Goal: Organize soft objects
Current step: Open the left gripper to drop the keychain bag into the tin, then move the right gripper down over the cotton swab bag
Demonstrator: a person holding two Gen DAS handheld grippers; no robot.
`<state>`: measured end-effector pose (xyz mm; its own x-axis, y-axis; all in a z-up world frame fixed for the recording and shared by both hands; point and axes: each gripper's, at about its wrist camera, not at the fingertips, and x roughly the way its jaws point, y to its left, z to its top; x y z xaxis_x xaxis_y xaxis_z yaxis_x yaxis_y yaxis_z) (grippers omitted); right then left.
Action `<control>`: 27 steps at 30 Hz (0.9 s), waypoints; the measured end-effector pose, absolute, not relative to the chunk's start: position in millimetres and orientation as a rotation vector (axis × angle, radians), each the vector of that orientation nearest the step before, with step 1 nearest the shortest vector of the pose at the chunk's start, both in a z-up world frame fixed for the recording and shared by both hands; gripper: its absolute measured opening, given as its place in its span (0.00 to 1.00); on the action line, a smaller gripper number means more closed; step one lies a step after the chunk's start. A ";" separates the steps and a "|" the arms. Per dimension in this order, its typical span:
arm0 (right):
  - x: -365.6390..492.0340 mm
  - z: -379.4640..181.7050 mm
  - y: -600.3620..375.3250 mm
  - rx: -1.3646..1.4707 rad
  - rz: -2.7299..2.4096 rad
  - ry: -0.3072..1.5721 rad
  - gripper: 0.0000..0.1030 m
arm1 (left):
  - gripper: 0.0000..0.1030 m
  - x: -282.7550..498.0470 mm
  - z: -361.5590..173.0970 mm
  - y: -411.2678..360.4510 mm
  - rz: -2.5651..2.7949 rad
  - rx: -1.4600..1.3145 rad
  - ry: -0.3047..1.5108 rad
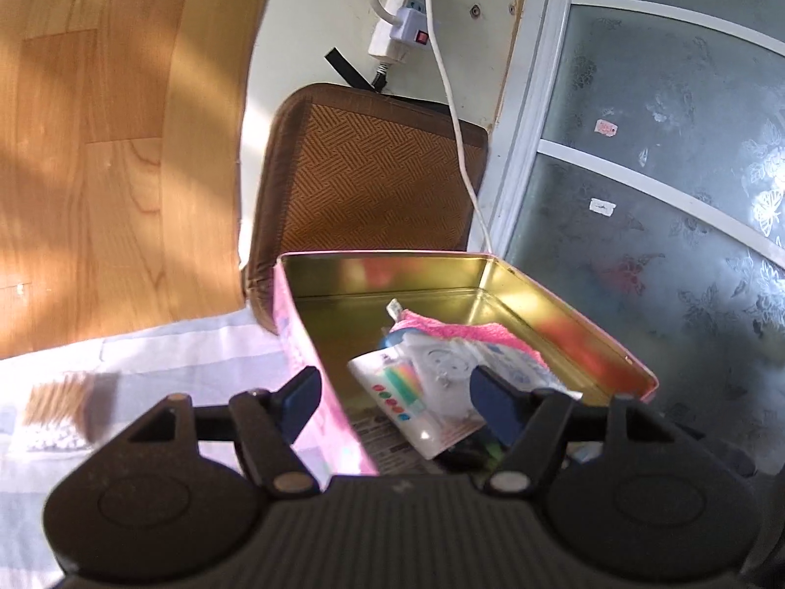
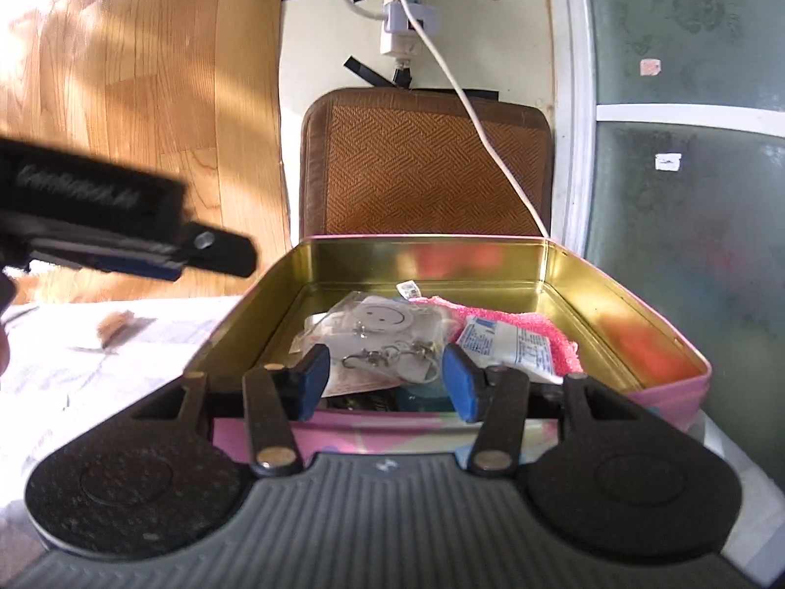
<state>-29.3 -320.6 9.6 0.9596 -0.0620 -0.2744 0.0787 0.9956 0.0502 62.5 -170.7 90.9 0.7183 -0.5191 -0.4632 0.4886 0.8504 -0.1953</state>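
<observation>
An open pink tin (image 1: 304, 343) with a gold inside (image 2: 633, 338) stands on a pale cloth. In it lie a pink fluffy cloth (image 1: 471, 334) (image 2: 535, 324), a white tissue packet (image 2: 510, 348) and a clear bag with a white smiley piece and key rings (image 2: 378, 338) (image 1: 422, 392). My left gripper (image 1: 392, 402) is open and empty, its fingers straddling the tin's left wall. My right gripper (image 2: 385, 383) is open and empty above the tin's near wall. The left gripper's body shows in the right wrist view (image 2: 122, 226), at the left.
A brown woven cushion (image 1: 373, 181) (image 2: 427, 167) leans on the wall behind the tin. A white power strip and cable (image 1: 407, 14) (image 2: 402, 14) hang above it. A frosted glass door (image 1: 662, 196) is at the right, wood flooring (image 1: 98, 147) at the left. A packet of cotton swabs (image 1: 59, 407) lies on the cloth.
</observation>
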 end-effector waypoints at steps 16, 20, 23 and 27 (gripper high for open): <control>-41.4 30.5 -254.6 0.045 0.043 0.230 0.52 | 0.67 28.1 55.8 -51.5 -0.243 -0.004 0.594; -30.3 31.3 -223.2 -0.001 0.143 0.258 0.52 | 0.68 35.5 36.1 -1.0 -0.114 -0.035 0.620; -11.1 29.3 -200.3 -0.006 0.219 0.311 0.52 | 0.68 44.5 20.7 37.7 -0.005 -0.091 0.640; 22.4 26.5 -165.1 -0.010 0.308 0.381 0.53 | 0.68 46.8 7.7 70.1 0.113 -0.153 0.624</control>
